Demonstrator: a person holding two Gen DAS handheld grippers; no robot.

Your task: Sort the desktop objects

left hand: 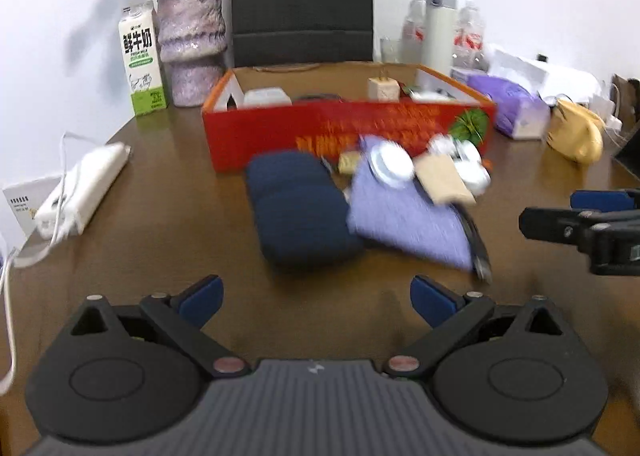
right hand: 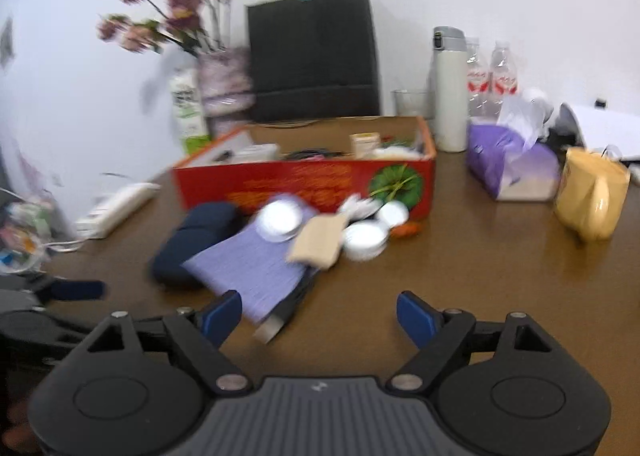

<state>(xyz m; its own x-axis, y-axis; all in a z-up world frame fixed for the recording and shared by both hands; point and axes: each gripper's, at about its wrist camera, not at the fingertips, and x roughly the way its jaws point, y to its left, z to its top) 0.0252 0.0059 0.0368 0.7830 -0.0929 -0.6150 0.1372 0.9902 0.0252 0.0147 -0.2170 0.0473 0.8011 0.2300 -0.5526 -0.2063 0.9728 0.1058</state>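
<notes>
Nearest to me, my left gripper (left hand: 317,298) stood wide open over the bare brown table (left hand: 168,216), nothing between its blue pads. My right gripper (right hand: 319,319) was likewise spread wide and held nothing; its left pad sat just in front of the near corner of the purple notebook (right hand: 256,268), though I could not tell whether it touched. In the left wrist view the right gripper's black finger showed at the right edge, well apart from the pile.

Just beyond the jaws lay the clutter to be sorted, toward the middle of the table. A dark navy pouch (left hand: 298,208) lay on the left, its side against the purple notebook. A dark strip, too blurred to name, ran along the notebook's right edge. On the notebook's far end rested a round white lid (left hand: 390,166) and a tan card (left hand: 440,178), with more white round pieces (right hand: 366,240) just beside them, close to the box front.

Behind the pile stood the red cardboard box (left hand: 348,128), open-topped, with small items inside that I could not make out.

Toward the far left edge lay a white power strip (left hand: 82,192), then a milk carton (left hand: 142,60) and a vase of flowers (left hand: 192,44). Toward the far right sat a purple tissue pack (right hand: 510,164), a yellow bag (right hand: 590,196), a white flask (right hand: 450,92) and two water bottles (right hand: 492,76). A black paper bag (right hand: 314,56) stood against the wall.
</notes>
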